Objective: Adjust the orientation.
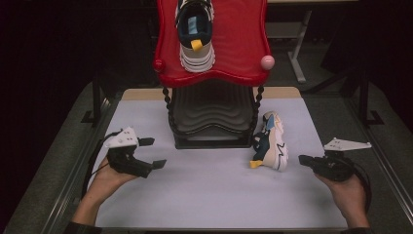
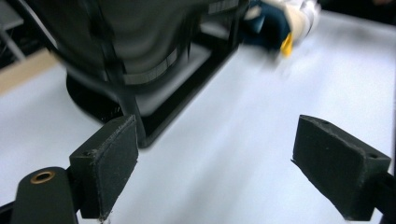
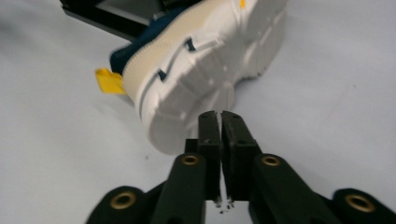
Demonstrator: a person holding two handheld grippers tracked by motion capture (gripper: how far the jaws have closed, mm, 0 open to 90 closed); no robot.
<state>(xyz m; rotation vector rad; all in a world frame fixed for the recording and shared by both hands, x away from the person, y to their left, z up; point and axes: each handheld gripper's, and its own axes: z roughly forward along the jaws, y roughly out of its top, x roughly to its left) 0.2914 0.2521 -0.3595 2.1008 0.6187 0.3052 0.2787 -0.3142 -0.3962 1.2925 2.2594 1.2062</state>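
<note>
A sneaker (image 1: pixel 270 141) lies on its side on the white table, navy and cream with a yellow heel tab, next to the black stand's (image 1: pixel 212 119) right foot. Its twin (image 1: pixel 196 34) stands upright on the red tray (image 1: pixel 243 44) on top of the stand. My right gripper (image 1: pixel 304 159) is shut with nothing in it, just right of the lying sneaker; in the right gripper view its tips (image 3: pixel 218 116) sit close to the white sole (image 3: pixel 201 93). My left gripper (image 1: pixel 152 152) is open at the table's left, its pads (image 2: pixel 109 163) wide apart, pointing at the stand (image 2: pixel 140 56).
The white table top (image 1: pixel 214 195) has free room in front of the stand. Metal rails run along both sides of the table (image 1: pixel 78 165). A pink knob (image 1: pixel 267 62) and a red knob (image 1: pixel 158 65) stick out at the tray's front corners.
</note>
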